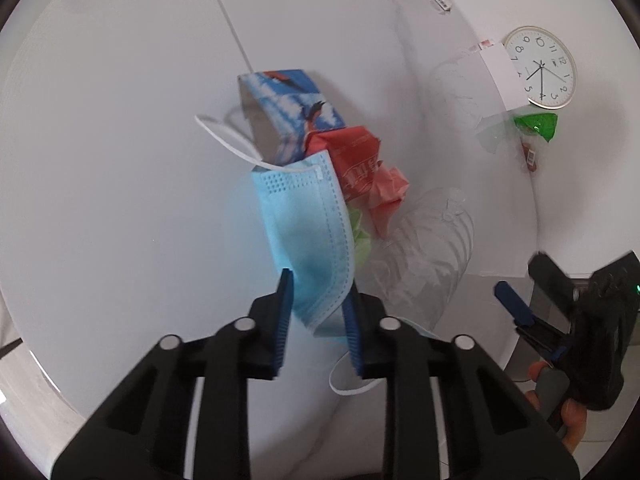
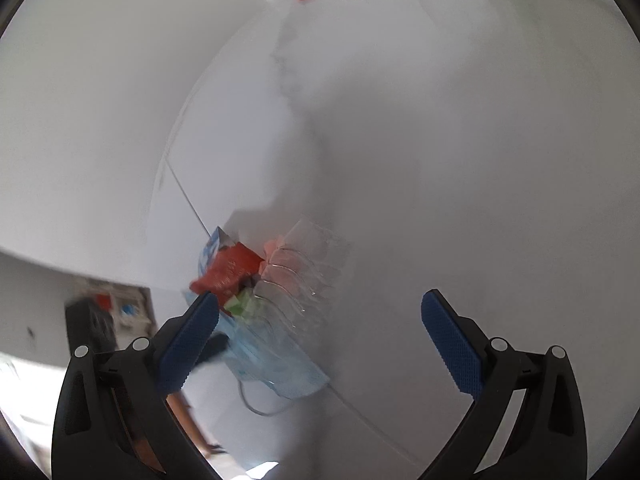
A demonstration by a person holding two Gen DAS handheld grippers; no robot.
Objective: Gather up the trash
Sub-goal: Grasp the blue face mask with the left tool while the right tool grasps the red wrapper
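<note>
Blue face mask [image 1: 304, 232] on white table [image 1: 120, 200], lower end clamped between left gripper [image 1: 318, 304] pads; beside it, red wrapper [image 1: 356, 160], printed carton [image 1: 288, 104], clear plastic cup [image 1: 424, 256]. Right gripper [image 2: 320, 320] spread wide, empty.

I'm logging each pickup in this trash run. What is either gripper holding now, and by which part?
The left gripper pinches the blue face mask by its lower end, near one ear loop. The right gripper is open and holds nothing.
</note>
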